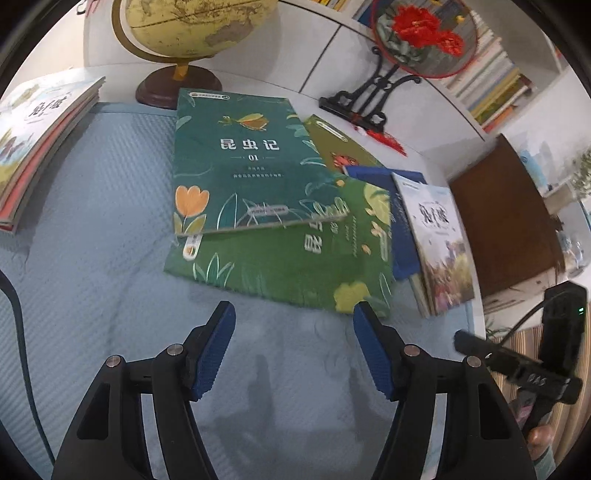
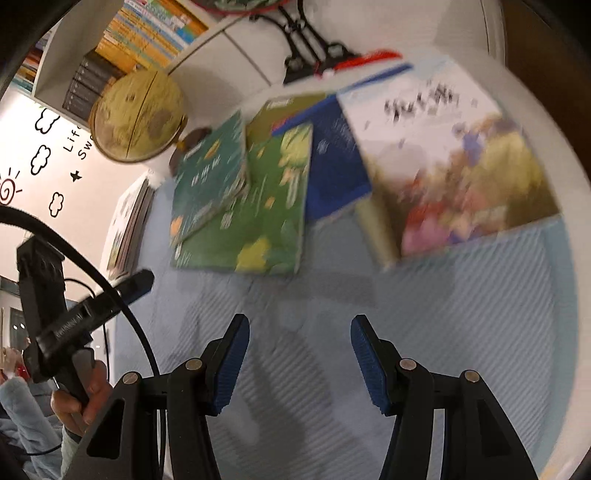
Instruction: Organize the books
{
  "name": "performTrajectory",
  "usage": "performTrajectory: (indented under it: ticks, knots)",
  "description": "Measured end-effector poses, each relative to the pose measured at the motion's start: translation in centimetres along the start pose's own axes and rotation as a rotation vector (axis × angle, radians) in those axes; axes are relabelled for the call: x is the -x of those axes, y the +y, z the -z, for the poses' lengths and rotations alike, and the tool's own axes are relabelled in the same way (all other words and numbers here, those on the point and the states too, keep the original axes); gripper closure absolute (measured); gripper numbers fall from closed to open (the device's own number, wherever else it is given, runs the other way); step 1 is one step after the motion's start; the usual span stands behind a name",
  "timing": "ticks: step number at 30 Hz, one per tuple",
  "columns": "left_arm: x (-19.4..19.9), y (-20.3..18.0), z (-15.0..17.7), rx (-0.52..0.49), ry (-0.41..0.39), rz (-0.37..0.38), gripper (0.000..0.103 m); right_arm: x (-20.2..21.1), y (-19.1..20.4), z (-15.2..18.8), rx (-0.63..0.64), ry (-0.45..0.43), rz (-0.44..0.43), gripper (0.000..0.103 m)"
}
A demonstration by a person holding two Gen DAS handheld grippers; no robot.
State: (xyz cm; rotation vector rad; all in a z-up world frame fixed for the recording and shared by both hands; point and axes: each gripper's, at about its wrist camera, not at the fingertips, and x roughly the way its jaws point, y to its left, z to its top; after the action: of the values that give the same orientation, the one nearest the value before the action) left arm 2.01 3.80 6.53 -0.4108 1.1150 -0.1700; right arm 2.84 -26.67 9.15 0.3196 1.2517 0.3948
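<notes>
Blue ribbed pads line both grippers, and each pair of jaws stands spread with only the pale blue quilted mat [image 1: 92,258] between them. The left gripper [image 1: 293,354] hangs over the mat's near part, its tips just short of the near edge of the bright green paperback with yellow flowers [image 1: 295,258]. On that book lies the dark green paperback with an orange tulip and white title [image 1: 236,162], its long axis running from the near edge toward the far edge, top end by the yellow globe on a dark wooden base [image 1: 184,33]. The right gripper [image 2: 299,363] hovers in front of the white picture book with a colourful painted cover [image 2: 454,170], which lies near the mat's right edge partly over a dark blue book [image 2: 332,166]; blur hides its title, so its heading is probably slantwise. A stack of thin picture books [image 1: 40,140] sits at the left edge.
</notes>
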Motion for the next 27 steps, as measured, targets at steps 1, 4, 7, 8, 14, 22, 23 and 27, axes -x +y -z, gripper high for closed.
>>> performTrajectory:
  ticks: [1,4,7,8,14,22,23,27]
  knots:
    - [-0.3,0.0,-0.6,0.007,0.0,-0.003,0.04,-0.1,0.1,-0.8,0.015,-0.011,0.002,0.048]
    - [-1.0,0.6,-2.7,0.014,-0.023,-0.067,0.038,-1.4,1.2,-3.9,0.068,-0.036,-0.005,0.048]
    - [-1.2,3.6,-5.4,0.089,-0.05,-0.13,0.038,-4.6,3.4,-7.4,0.119,-0.027,-0.045,0.048]
    - [-1.4,5.0,-6.4,0.126,-0.055,-0.138,0.038,-5.6,4.2,-8.3,0.138,-0.026,-0.058,0.048]
    - [-4.3,9.7,-9.3,0.271,-0.043,-0.095,0.04,-11.9,8.9,-12.7,0.228,-0.034,-0.044,0.073]
    - [-5.0,6.8,-9.7,0.168,-0.032,-0.102,0.037,-15.2,10.5,-13.2,0.272,0.03,-0.034,0.07]
    - [-4.7,6.1,-9.5,0.137,-0.028,-0.108,0.037,-14.9,10.4,-12.8,0.275,0.034,-0.02,0.07]
    - [-2.9,4.2,-7.3,0.101,-0.023,-0.061,0.037,-12.7,8.9,-10.8,0.237,0.052,-0.055,0.07]
